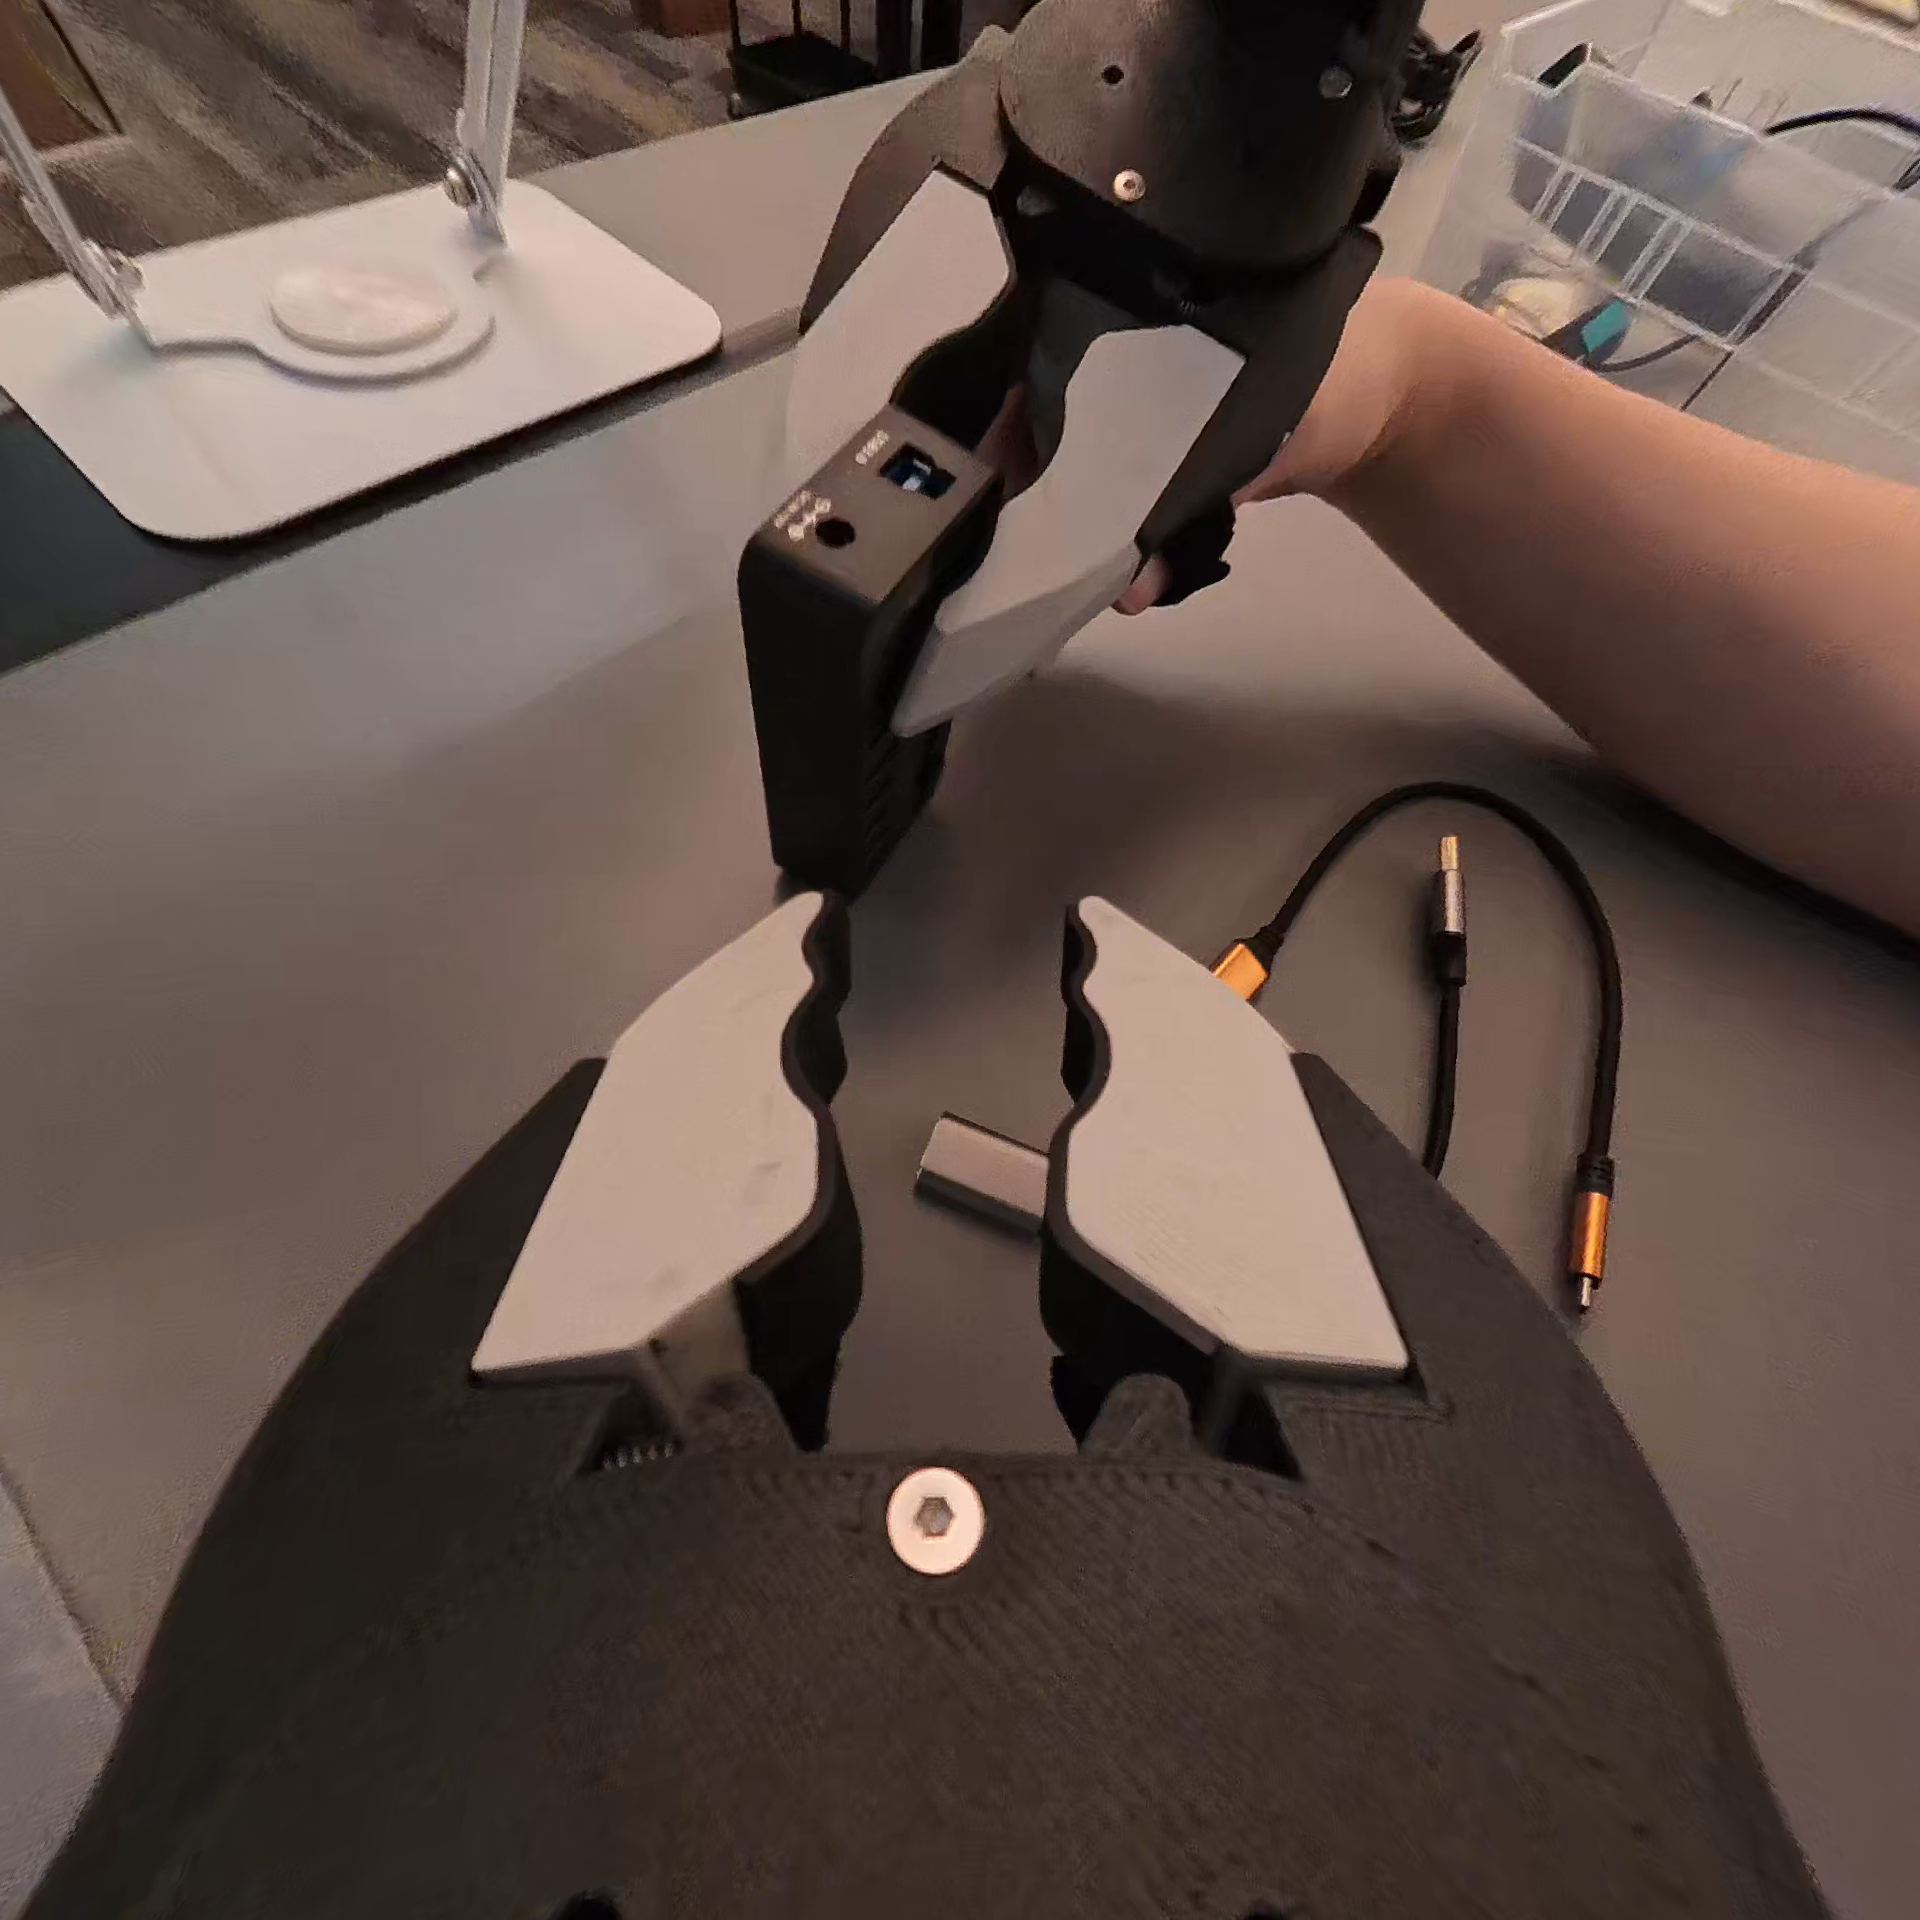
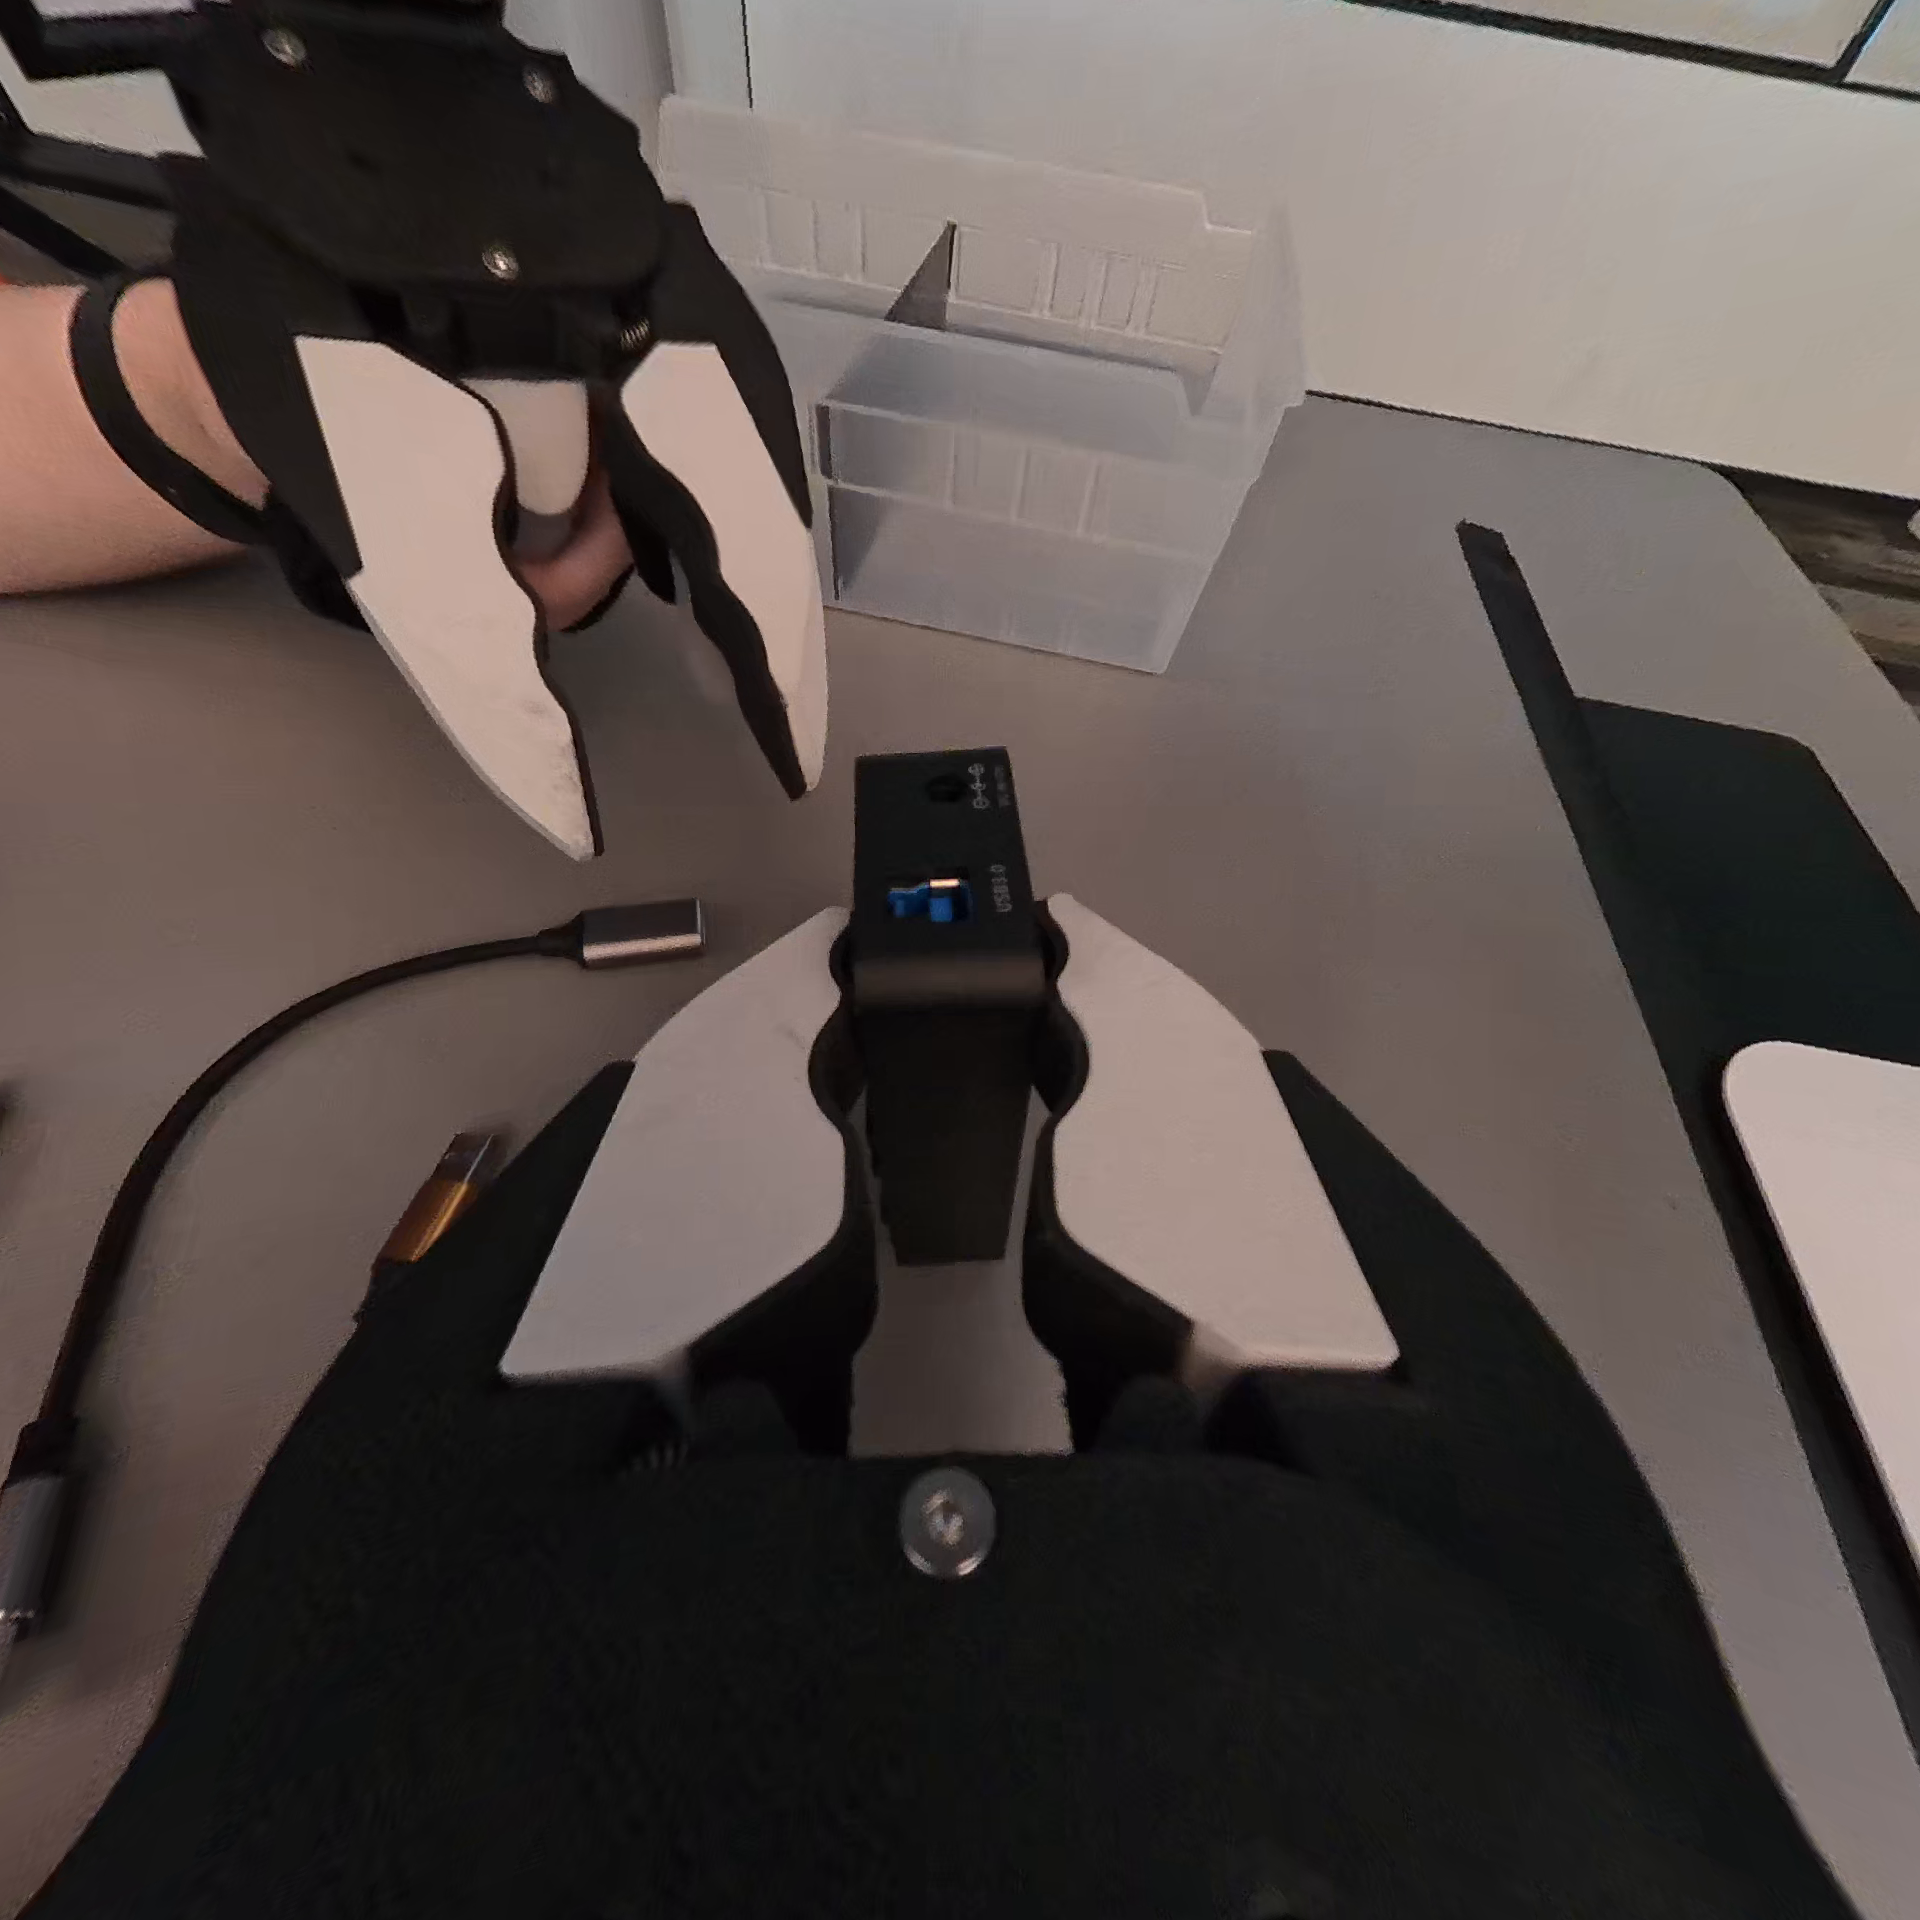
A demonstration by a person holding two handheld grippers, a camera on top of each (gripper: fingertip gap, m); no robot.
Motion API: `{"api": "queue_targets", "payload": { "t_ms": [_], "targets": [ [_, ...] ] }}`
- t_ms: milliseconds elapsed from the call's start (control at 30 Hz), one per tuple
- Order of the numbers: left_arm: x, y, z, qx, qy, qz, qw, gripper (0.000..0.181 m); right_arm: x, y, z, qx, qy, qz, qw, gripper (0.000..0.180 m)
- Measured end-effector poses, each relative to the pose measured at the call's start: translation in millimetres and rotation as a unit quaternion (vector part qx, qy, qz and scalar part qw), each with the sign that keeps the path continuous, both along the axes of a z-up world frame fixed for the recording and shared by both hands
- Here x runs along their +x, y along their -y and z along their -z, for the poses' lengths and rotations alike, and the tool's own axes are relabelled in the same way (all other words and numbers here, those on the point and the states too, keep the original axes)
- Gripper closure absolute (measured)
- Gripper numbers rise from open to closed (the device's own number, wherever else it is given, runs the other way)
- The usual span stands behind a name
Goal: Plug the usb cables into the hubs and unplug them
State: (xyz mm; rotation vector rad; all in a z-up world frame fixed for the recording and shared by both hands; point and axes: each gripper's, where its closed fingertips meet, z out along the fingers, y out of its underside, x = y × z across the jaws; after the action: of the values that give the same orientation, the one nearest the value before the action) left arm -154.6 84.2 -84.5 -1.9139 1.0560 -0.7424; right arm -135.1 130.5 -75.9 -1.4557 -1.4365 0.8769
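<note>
A black USB hub (image 1: 831, 665) stands on end on the grey table, its top face showing a blue port (image 2: 930, 899) and a round socket. My right gripper (image 2: 943, 925) is shut on the hub's (image 2: 940, 1039) upper part; it also shows in the left wrist view (image 1: 935, 582). My left gripper (image 1: 951, 914) is open and empty, just in front of the hub and above a grey cable connector (image 1: 977, 1184). In the right wrist view the left gripper (image 2: 686, 805) hangs over that grey connector (image 2: 644, 930). A black braided cable (image 1: 1600, 977) with orange plugs (image 1: 1590, 1226) lies beside it.
A clear plastic organiser box (image 2: 1039, 468) stands behind the hub. A white stand base (image 1: 343, 343) sits on a dark mat (image 2: 1766, 883) to one side. A person's forearm (image 1: 1558, 582) reaches across the table (image 1: 416, 883). Another grey plug (image 1: 1449, 894) lies inside the cable loop. The grippers' ends are close to 6 cm from one another.
</note>
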Motion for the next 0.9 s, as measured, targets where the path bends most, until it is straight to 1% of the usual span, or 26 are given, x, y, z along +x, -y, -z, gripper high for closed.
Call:
{"api": "queue_targets", "payload": {
  "t_ms": [200,267,500,633,767,833,900],
  "targets": [
    [-1,-1,-2,-0.035,0.04,0.0,0.999,0.143,6,0,-1,-0.027,-0.034,-0.01,0.999,0.148],
    [-2,-2,-1,-0.039,0.04,-0.001,0.998,0.142,9,-2,-6,-0.028,-0.047,0.0,0.999,0.137],
    [0,-1,4,-0.033,0.026,0.002,0.999,0.141,19,2,-16,-0.023,-0.059,0.019,0.998,0.134],
    [1,-1,5,-0.032,0.024,0.003,0.999,0.14,32,5,-31,-0.003,-0.066,0.051,0.997,0.133],
    [0,-4,11,-0.032,0.013,-0.003,0.999,0.14,54,14,-50,0.057,-0.054,0.109,0.991,0.133],
    [0,-4,12,-0.033,0.013,-0.005,0.999,0.14,64,29,-54,0.085,-0.039,0.124,0.988,0.133],
    [0,-4,12,-0.03,0.013,-0.005,0.999,0.14,72,47,-46,0.108,-0.004,0.128,0.986,0.134]
  ]
}}
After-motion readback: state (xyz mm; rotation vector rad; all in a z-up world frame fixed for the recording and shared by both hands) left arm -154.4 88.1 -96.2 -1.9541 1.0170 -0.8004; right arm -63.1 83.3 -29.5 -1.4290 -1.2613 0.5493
